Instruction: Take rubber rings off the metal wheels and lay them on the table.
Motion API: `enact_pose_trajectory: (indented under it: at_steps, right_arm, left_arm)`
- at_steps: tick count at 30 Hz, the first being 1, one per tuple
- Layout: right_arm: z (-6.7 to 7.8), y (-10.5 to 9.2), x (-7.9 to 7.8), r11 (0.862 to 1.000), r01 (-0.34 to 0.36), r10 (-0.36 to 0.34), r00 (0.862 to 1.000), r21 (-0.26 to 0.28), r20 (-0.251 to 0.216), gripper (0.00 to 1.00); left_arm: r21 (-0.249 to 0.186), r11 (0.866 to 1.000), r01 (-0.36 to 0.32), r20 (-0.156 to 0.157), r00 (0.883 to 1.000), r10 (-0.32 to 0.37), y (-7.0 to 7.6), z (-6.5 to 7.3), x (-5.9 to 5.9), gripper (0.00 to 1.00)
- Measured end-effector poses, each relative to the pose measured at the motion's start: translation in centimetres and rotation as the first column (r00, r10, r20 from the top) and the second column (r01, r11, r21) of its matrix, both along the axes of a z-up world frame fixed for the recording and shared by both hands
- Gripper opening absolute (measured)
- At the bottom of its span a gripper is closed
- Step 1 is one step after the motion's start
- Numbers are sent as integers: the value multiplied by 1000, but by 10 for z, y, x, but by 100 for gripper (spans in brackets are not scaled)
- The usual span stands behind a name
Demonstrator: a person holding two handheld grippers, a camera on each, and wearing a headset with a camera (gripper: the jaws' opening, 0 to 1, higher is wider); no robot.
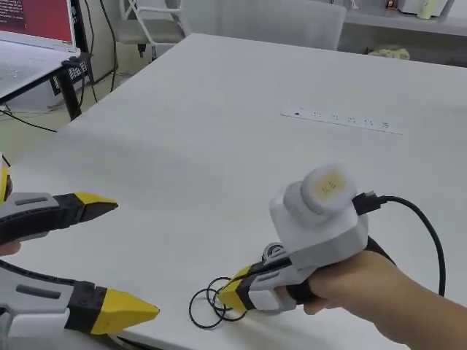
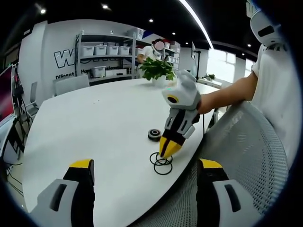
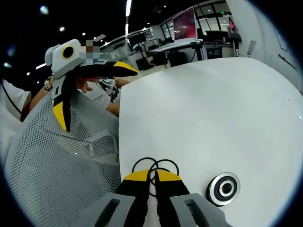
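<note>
Black rubber rings (image 3: 155,166) on table (image 3: 213,94) at right gripper (image 3: 152,176) closed tips, hold unclear; left gripper (image 1: 137,259) gaping, empty.

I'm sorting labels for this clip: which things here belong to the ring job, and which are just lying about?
Part of the job: rubber rings; metal wheel; right gripper, jaws together at the rings; left gripper, open; table.

Just lying about: power strip; potted plant; mesh chair; monitor.
</note>
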State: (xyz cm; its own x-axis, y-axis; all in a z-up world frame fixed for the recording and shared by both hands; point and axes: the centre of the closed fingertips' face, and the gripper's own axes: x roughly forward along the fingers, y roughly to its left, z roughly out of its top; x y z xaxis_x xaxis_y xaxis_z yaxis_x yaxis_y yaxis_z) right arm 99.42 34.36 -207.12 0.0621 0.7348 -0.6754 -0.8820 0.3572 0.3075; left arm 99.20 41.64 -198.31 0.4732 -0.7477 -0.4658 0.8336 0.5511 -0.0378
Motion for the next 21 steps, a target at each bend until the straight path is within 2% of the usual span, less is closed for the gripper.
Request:
enact_pose_trajectory:
  at_steps: [11, 17, 21]
  right_arm:
    - [9, -5, 8, 1000, 24, -24, 999, 17, 23, 2]
    - [24, -9, 20, 996, 72, -75, 996, 62, 46, 2]
    - [33, -14, 29, 990, 109, -115, 992, 94, 54, 2]
  left_arm:
    - [12, 1000, 9, -3, 1000, -9, -1, -2, -1, 86]
    - [17, 1000, 12, -7, 1000, -11, -1, -3, -1, 86]
    - [15, 1000, 2, 3, 1000, -2, 0, -2, 0, 84]
